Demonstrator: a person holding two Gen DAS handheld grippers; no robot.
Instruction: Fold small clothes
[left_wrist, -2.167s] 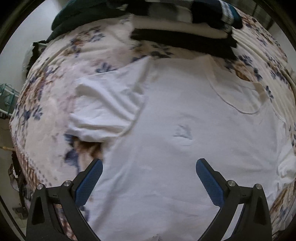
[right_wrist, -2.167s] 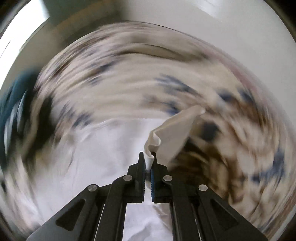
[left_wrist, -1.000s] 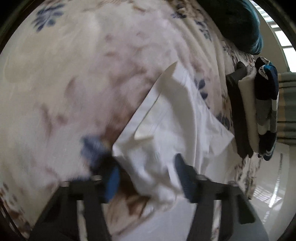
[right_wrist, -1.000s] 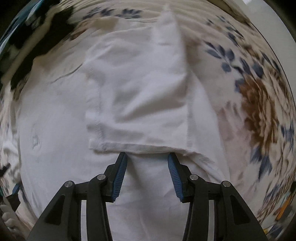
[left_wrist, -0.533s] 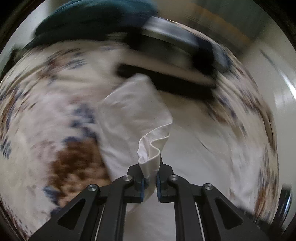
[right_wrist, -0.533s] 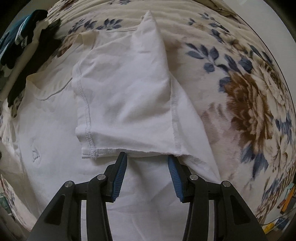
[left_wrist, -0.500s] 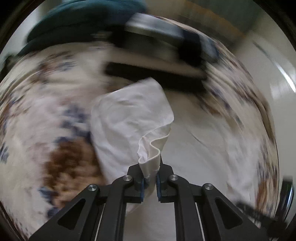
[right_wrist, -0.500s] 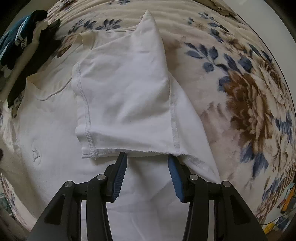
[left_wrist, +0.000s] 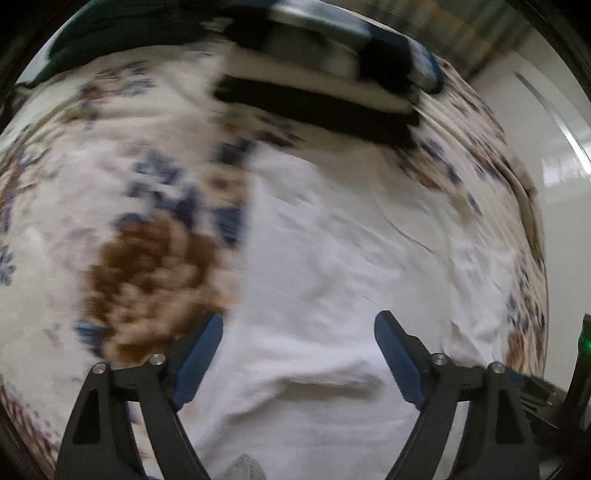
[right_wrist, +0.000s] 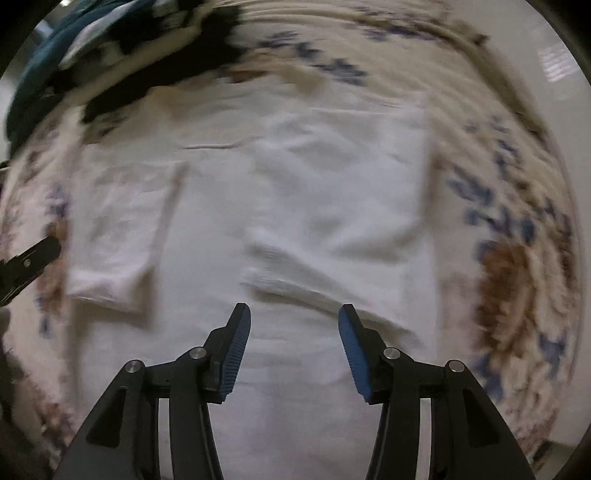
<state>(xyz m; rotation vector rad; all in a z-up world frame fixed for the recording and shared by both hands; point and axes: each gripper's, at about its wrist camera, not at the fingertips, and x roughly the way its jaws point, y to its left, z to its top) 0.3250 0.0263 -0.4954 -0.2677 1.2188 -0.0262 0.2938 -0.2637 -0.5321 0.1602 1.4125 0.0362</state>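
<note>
**Both sleeves folded in on white T-shirt, jaws spread above it**

Over a bed with a floral bedspread (left_wrist: 147, 258), two hand-held grippers point steeply down at a white T-shirt (right_wrist: 295, 221) lying flat on the cover. Nearest the lens in the left wrist view, the left gripper (left_wrist: 298, 354) has its jaws spread wide; they have just been opening, and nothing is between them, the shirt's cloth lying below. Its blue pads (left_wrist: 195, 362) frame the shirt's left edge, where white fabric meets a brown flower of the bedspread. In the right wrist view, the right gripper (right_wrist: 293, 350) holds its jaws part-way apart, opening slightly, also with nothing in them. Just beyond its tips lies the hem of the right sleeve (right_wrist: 332, 206), folded inward onto the shirt's body. The left sleeve (right_wrist: 118, 240) lies likewise folded in on the other side, with the black tip of the left gripper showing at that view's edge. Farther back, near the bed's far side, sits a stack of folded clothes (left_wrist: 325, 85) in black, white and blue. Both views are blurred.
</note>
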